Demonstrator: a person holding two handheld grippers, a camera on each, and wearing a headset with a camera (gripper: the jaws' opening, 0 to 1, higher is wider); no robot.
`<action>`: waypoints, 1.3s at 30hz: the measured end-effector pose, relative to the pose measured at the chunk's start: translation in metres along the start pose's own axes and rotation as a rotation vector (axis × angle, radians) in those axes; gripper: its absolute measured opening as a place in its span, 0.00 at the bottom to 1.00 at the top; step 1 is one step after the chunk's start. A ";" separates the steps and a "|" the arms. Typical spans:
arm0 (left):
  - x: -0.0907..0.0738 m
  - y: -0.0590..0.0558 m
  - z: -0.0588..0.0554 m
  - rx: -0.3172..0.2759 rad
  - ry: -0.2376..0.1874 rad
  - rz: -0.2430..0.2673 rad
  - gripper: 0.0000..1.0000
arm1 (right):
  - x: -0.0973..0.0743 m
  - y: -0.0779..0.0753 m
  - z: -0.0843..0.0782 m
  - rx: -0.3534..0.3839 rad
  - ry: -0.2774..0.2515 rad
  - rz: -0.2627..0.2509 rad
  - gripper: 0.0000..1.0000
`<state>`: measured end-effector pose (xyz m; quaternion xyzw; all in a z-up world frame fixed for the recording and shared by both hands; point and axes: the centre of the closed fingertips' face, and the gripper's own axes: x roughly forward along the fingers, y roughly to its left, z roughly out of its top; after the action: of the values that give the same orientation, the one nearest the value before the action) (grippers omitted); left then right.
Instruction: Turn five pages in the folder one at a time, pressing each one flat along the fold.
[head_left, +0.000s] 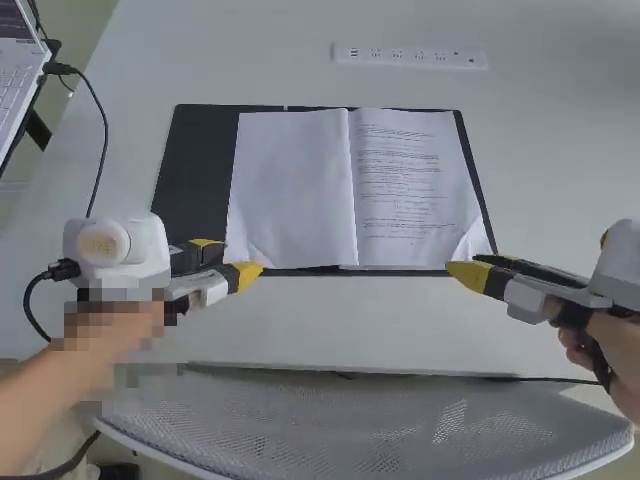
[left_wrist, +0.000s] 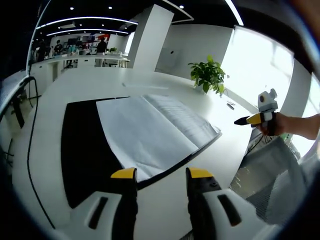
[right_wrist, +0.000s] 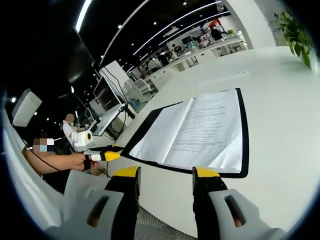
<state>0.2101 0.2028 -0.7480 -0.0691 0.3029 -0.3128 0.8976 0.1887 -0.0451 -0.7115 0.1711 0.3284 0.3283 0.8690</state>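
Observation:
A black folder (head_left: 195, 180) lies open on the white table, with a blank white page (head_left: 290, 185) on its left and a printed page (head_left: 410, 185) on its right. Both pages lie fairly flat, and their lower outer corners curl up slightly. My left gripper (head_left: 228, 262) hovers just off the folder's near left corner, open and empty. My right gripper (head_left: 466, 272) hovers off the near right corner, also open and empty. In the left gripper view the folder (left_wrist: 82, 150) lies just beyond my left gripper (left_wrist: 161, 175). In the right gripper view it (right_wrist: 145, 131) lies ahead of my right gripper (right_wrist: 166, 174).
A white power strip (head_left: 410, 55) lies on the table beyond the folder. A laptop (head_left: 15, 70) and a black cable (head_left: 98, 130) sit at the far left. A grey mesh chair back (head_left: 350, 420) crosses the near edge. A potted plant (left_wrist: 207, 75) stands at the table's far end.

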 end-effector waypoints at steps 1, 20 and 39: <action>-0.003 -0.001 0.000 -0.001 0.000 0.000 0.39 | -0.002 0.000 -0.001 -0.008 0.002 -0.006 0.42; -0.062 -0.007 0.018 -0.011 -0.034 0.079 0.70 | -0.038 -0.011 0.004 -0.074 -0.052 -0.149 0.66; -0.056 -0.025 0.019 0.089 0.023 0.057 0.74 | -0.048 -0.016 0.004 -0.080 -0.051 -0.161 0.64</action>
<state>0.1736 0.2152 -0.6963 -0.0168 0.3009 -0.3008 0.9048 0.1716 -0.0900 -0.6948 0.1178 0.3055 0.2655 0.9068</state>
